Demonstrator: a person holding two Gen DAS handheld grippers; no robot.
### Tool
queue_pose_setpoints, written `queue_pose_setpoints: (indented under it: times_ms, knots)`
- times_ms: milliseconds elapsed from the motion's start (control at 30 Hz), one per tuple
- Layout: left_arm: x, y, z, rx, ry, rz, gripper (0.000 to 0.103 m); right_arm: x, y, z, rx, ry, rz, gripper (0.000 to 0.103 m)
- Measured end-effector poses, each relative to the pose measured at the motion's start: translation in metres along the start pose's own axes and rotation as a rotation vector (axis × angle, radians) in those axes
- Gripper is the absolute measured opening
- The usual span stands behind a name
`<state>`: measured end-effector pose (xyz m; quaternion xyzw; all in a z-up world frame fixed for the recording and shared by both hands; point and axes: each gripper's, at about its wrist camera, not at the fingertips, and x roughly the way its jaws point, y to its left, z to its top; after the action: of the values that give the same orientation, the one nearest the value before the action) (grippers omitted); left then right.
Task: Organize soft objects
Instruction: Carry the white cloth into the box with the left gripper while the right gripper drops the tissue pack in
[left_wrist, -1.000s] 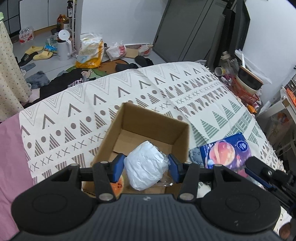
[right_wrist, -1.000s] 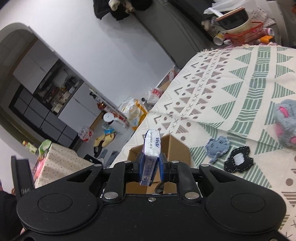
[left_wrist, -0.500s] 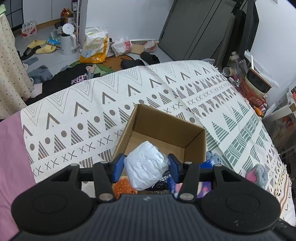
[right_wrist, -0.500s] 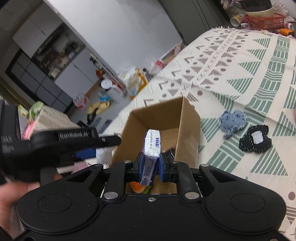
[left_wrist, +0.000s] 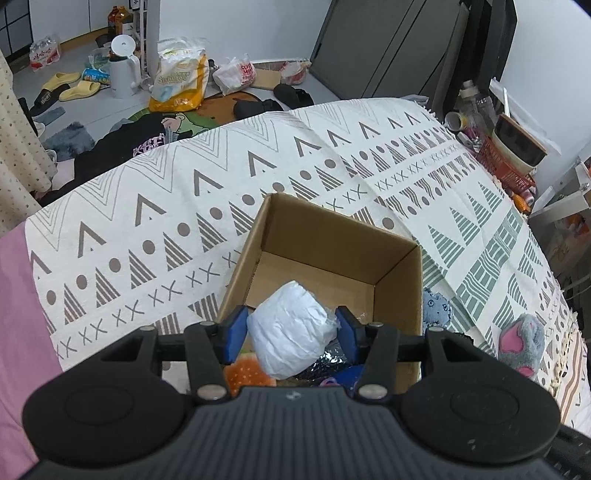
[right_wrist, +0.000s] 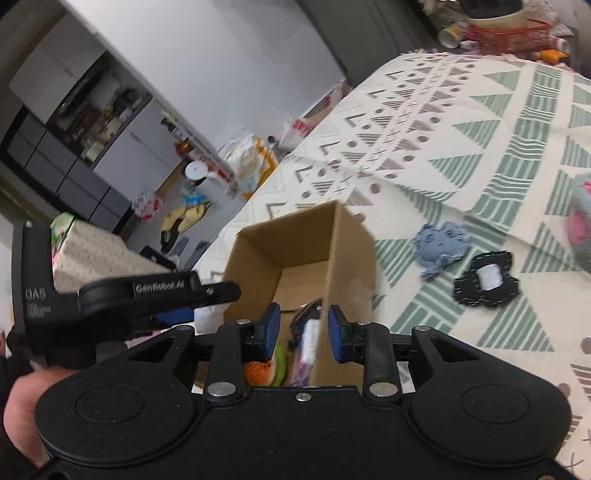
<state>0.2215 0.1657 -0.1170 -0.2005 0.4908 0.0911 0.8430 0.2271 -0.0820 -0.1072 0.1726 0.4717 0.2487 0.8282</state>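
Patterned cream bedspread (left_wrist: 303, 155) with grey and green triangles covers the work surface; behind it I see a cluttered floor with yellow slippers (left_wrist: 70, 86) and a white kettle (left_wrist: 123, 66).

An open brown cardboard box (left_wrist: 397, 277) stands on the bedspread. In the left wrist view, my left gripper (left_wrist: 291, 334) hangs over the near part of the box, its blue pads (left_wrist: 234, 334) pinching a white crumpled plastic-wrapped bundle (left_wrist: 291, 332) on both sides. Below the bundle, inside the box, lie an orange plush item (left_wrist: 245, 373) and a blue package (left_wrist: 347, 374), both partly hidden.

In the right wrist view, my right gripper (right_wrist: 303, 334) sits above the near right wall of the box with its pads spread apart and nothing between them. A white-and-blue tissue pack (right_wrist: 308, 347) stands on edge inside the box, against that wall, directly below the gap. The picture is blurred, so I cannot tell whether the pack rests on the floor of the box.

On the bedspread, right of the box, lie a blue denim patch (right_wrist: 441, 247), a black felt patch with a white centre (right_wrist: 485, 278) and, further right, a grey-and-pink plush toy (left_wrist: 521, 339).
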Motion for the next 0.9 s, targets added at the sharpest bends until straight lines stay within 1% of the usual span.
queue_pose_setpoints:
  times_ms: [67, 200, 267, 367, 433, 567, 667, 733, 800, 900]
  knots:
    - [0.002, -0.003, 0.000, 0.012, -0.002, 0.012, 0.051, -0.002, -0.007, 0.002, 0.016, -0.007, -0.010, 0.030]
    - [0.007, -0.006, -0.002, 0.012, 0.012, 0.022, 0.056, -0.006, -0.015, 0.006, 0.036, -0.019, -0.010, 0.033]
    - [0.010, -0.008, -0.003, 0.011, 0.025, 0.050, 0.059, -0.009, -0.018, 0.008, 0.044, -0.025, -0.006, 0.035]
    - [0.005, -0.010, -0.005, 0.003, 0.016, 0.082, 0.064, -0.014, -0.022, 0.013, 0.047, -0.036, -0.006, 0.043]
    - [-0.001, -0.013, -0.006, 0.007, -0.003, 0.083, 0.069, -0.016, -0.025, 0.015, 0.050, -0.042, -0.014, 0.050]
    - [-0.012, -0.021, -0.007, 0.028, -0.025, 0.075, 0.075, -0.025, -0.034, 0.017, 0.069, -0.060, -0.031, 0.054]
    - [-0.018, -0.027, -0.009, 0.030, -0.037, 0.080, 0.077, -0.034, -0.039, 0.019, 0.083, -0.082, -0.042, 0.063]
    - [-0.021, -0.031, -0.011, 0.036, -0.041, 0.074, 0.077, -0.040, -0.042, 0.020, 0.087, -0.105, -0.048, 0.075]
    - [-0.025, -0.036, -0.013, 0.047, -0.045, 0.068, 0.078, -0.046, -0.045, 0.021, 0.093, -0.124, -0.058, 0.082]
    - [-0.031, -0.043, -0.016, 0.060, -0.057, 0.059, 0.078, -0.053, -0.052, 0.023, 0.107, -0.143, -0.066, 0.086]
